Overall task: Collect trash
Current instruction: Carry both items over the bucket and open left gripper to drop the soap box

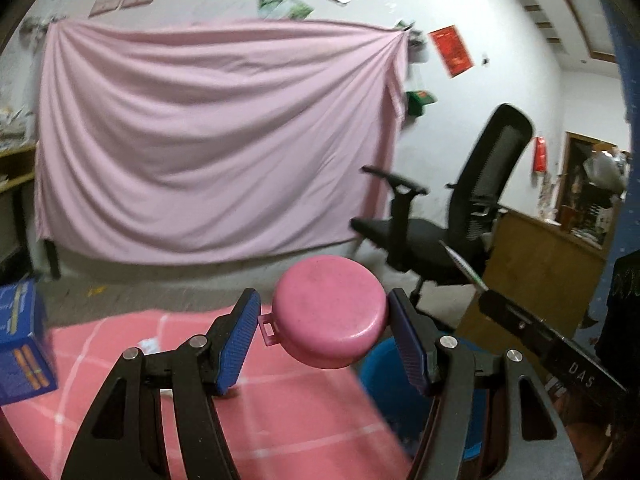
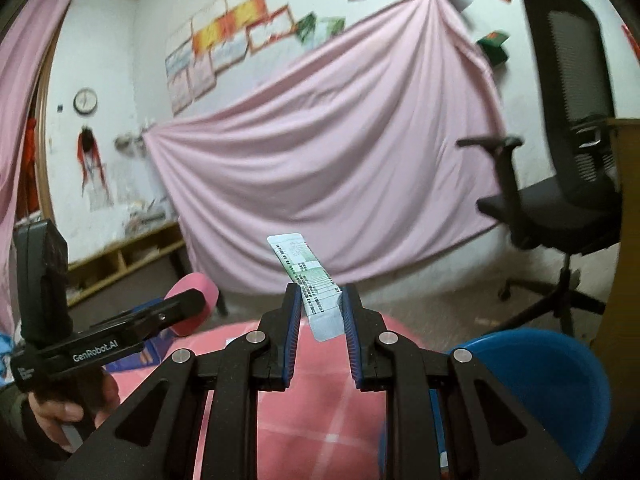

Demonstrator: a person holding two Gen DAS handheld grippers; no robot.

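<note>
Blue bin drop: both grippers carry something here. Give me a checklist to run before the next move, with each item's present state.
1. Left gripper grips the pink lid: cannot tell; only its right pad visibly touches.
2. Right gripper shut on the paper strip: ok.
3. Blue bin open and in view: ok.
4. Strip above the bin: not ok; the bin sits to the right.
5. Lid above the bin: cannot tell.
6. Grippers clear of each other: ok.
</note>
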